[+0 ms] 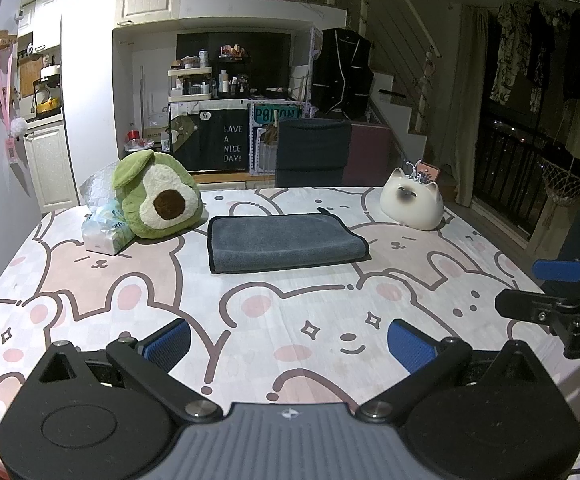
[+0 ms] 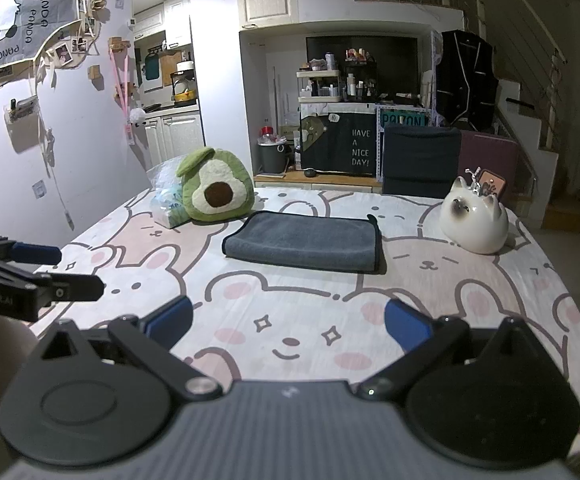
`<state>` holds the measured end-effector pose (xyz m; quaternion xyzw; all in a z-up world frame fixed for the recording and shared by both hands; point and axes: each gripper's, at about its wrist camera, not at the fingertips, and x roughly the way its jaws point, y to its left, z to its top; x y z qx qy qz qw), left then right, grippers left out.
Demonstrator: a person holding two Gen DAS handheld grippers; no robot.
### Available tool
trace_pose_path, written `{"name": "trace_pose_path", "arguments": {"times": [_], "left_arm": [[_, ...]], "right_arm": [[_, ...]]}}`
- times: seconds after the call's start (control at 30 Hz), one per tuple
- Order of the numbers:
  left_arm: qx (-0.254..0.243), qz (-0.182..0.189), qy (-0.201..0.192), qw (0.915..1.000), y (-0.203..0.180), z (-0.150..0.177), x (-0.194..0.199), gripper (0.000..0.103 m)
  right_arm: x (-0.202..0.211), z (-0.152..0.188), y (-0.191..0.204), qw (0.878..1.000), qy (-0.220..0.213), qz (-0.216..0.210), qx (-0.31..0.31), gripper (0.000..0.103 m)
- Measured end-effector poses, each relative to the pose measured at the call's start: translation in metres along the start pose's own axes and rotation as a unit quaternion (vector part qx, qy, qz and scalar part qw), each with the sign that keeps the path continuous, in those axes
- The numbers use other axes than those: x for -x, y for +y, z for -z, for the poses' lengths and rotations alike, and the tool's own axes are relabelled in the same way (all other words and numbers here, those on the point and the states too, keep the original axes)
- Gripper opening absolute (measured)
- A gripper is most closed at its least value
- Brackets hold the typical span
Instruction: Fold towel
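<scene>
While both grippers hang back over the near part of the worktop (image 1: 90, 280), the grey towel (image 1: 286, 244) lies well ahead of them, flat on the bunny-print cover and already doubled over into a neat rectangle. Its long axis runs left to right across both views. The rounded fold seems to sit on the right in the left wrist view, with the dark-bound open edges on the left and far side, though the fisheye makes this hard to confirm.

The left gripper (image 1: 290, 344) is released, blue pads spread wide with nothing between them. The right gripper (image 2: 288, 326) is likewise spread and empty. From the left wrist view the towel sits almost dead centre, and in the right wrist view (image 2: 303, 246) it is only slightly right of centre, so neither arm looks clearly nearer; each would take its own short end.

An avocado plush (image 1: 156, 200) stands just beside the towel's far left corner, with a plastic-wrapped packet (image 1: 104, 228) beside it. A white ceramic cat (image 1: 411, 202) stands apart from the towel's right end. Room looks tightest at the left far corner, while the cloth between grippers and towel is free, so a further fold is best brought toward the near side.
</scene>
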<state>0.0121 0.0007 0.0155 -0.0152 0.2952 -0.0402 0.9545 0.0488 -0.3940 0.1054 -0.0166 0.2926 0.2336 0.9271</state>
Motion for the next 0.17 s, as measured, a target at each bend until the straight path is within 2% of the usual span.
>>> {"name": "trace_pose_path", "arguments": {"times": [0.17], "left_arm": [[-0.003,-0.002,0.000,1.0000,0.0006,0.0025,-0.0014,0.103]], "right_arm": [[0.0000,0.0001,0.0004,1.000,0.000,0.000,-0.001,0.103]]}}
